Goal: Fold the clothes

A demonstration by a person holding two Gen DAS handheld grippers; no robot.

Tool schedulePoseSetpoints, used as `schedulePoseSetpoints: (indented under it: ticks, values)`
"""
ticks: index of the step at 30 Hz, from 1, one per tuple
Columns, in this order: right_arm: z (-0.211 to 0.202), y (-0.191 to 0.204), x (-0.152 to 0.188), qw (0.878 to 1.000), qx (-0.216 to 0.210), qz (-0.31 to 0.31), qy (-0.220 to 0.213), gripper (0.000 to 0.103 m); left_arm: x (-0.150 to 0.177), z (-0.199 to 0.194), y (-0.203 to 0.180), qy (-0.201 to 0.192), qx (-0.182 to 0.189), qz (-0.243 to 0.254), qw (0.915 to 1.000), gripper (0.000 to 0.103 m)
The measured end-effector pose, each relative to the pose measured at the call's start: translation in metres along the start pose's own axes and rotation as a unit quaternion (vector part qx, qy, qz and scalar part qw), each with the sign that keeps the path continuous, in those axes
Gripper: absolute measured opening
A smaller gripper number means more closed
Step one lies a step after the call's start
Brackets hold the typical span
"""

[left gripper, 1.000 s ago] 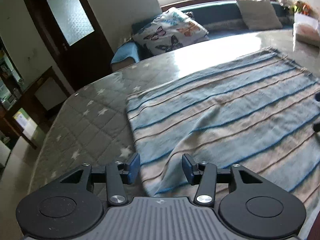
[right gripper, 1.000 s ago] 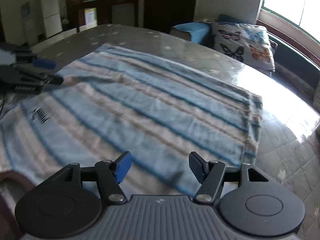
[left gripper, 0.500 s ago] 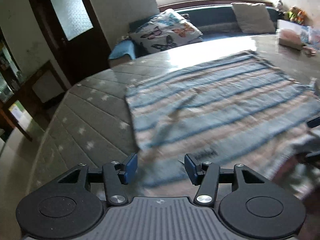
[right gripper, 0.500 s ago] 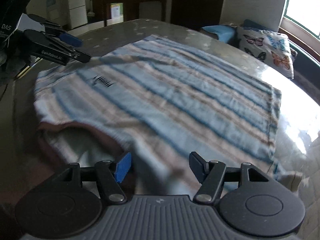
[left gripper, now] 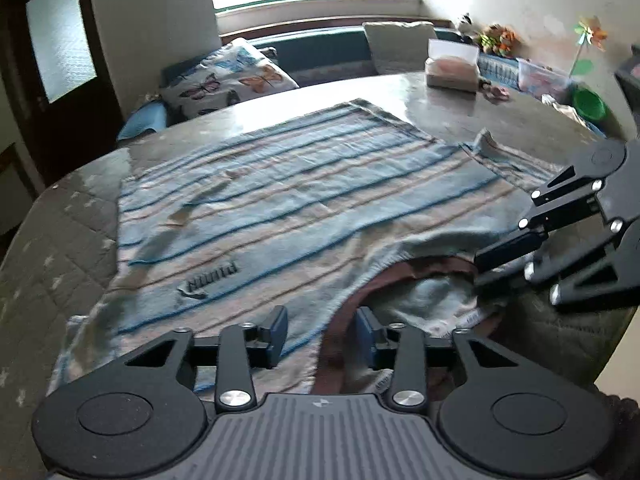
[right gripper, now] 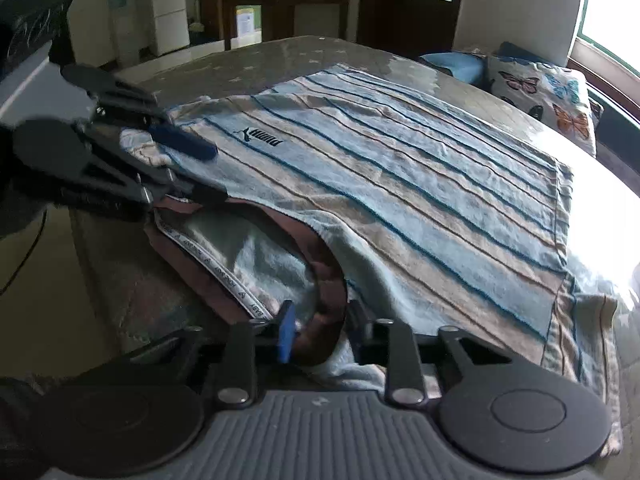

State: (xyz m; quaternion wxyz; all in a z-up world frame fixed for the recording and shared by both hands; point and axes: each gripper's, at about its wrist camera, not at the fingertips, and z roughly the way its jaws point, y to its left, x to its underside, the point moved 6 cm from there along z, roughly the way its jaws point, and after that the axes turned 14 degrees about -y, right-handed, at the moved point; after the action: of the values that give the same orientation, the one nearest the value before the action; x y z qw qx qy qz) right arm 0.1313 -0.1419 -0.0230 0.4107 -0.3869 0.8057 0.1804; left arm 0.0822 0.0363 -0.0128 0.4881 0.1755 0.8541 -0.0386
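Our left gripper [left gripper: 320, 332] and right gripper [right gripper: 320, 330] each half-closed, straddle the limp striped shirt's [right gripper: 400, 184] brown collar [right gripper: 326, 280] at the table's [left gripper: 72, 216] near edge; shoulders grip better.

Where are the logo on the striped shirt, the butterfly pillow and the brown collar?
logo [right gripper: 259, 139]: right wrist view, on the dark lettering.
butterfly pillow [left gripper: 224, 80]: left wrist view, on its printed front.
brown collar [right gripper: 326, 280]: right wrist view, on the curved neckline band.

We hold both grippers low and near each other. The left gripper [left gripper: 322, 330] has its jaws apart. The right gripper [right gripper: 320, 334] seems open too, its fingers partly hidden.
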Motion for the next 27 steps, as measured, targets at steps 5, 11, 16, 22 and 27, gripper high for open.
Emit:
schedulePoseSetpoints:
  ticks: [5, 11, 16, 22, 27]
  values:
    - [-0.009, 0.004, 0.001, 1.0, 0.008, 0.01, -0.011, 0.001, 0.007, -0.001, -0.006, 0.001, 0.012, 0.01, 0.9999, 0.002]
    - [-0.014, 0.008, 0.005, 1.0, -0.006, 0.011, -0.005, 0.002, 0.009, -0.012, -0.008, 0.001, 0.026, 0.027, 0.9993, 0.001]
    - [-0.021, 0.003, -0.002, 0.999, -0.024, 0.03, -0.009, 0.009, 0.008, -0.017, -0.005, 0.009, 0.041, 0.028, 0.9987, 0.003]
    - [-0.02, -0.025, -0.01, 0.998, 0.024, 0.049, -0.034, 0.024, -0.013, -0.023, 0.004, -0.014, 0.024, -0.006, 0.9996, 0.007]
    - [-0.009, -0.035, 0.014, 0.996, 0.041, 0.071, -0.016, 0.025, -0.026, -0.005, -0.01, -0.027, 0.027, -0.044, 0.9983, 0.025]
